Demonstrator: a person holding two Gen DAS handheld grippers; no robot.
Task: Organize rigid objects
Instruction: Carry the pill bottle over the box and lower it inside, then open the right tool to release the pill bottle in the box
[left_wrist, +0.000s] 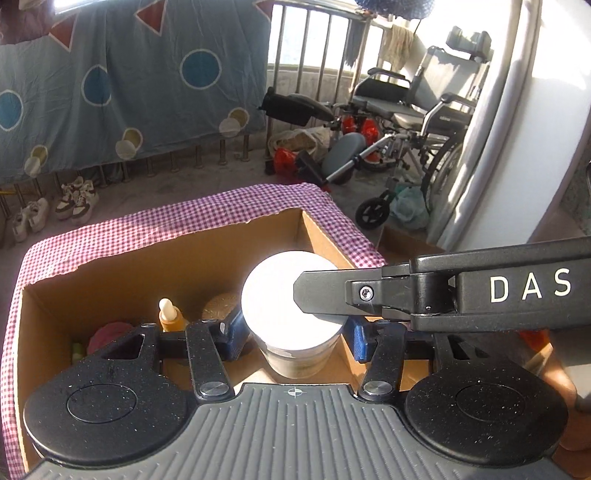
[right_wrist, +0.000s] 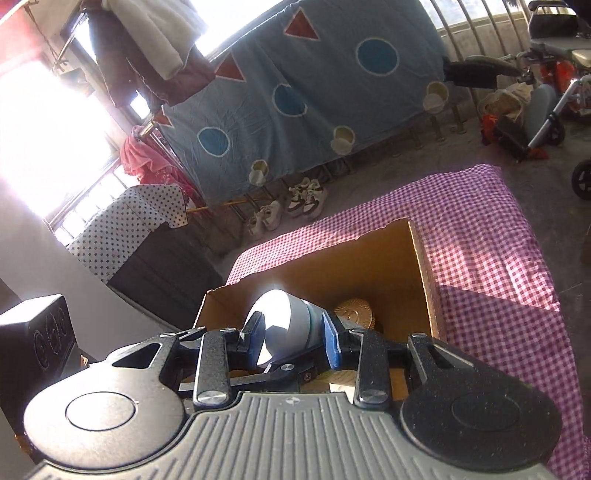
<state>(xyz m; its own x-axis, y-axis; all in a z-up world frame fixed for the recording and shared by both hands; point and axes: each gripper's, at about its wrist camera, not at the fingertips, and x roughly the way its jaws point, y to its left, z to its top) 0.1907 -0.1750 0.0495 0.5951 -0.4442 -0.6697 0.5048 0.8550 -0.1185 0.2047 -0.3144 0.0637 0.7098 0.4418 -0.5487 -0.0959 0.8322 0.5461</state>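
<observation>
A white-lidded jar (left_wrist: 295, 314) hangs over an open cardboard box (left_wrist: 110, 269) on a purple checked cloth. My left gripper (left_wrist: 293, 338) has its blue pads on both sides of the jar's body. My right gripper (right_wrist: 295, 332) reaches in from the right and its pads close on the jar's white lid (right_wrist: 288, 317); its finger (left_wrist: 332, 295) lies across the lid in the left wrist view. Inside the box are an orange dropper bottle (left_wrist: 170, 314), a gold round lid (right_wrist: 354, 312) and a red object (left_wrist: 109, 334).
The checked cloth (right_wrist: 480, 236) covers the table to the right of the box. A wheelchair (left_wrist: 413, 110) and bags stand beyond. A blue patterned sheet (left_wrist: 129, 81) hangs at the back with shoes (left_wrist: 74, 199) below it.
</observation>
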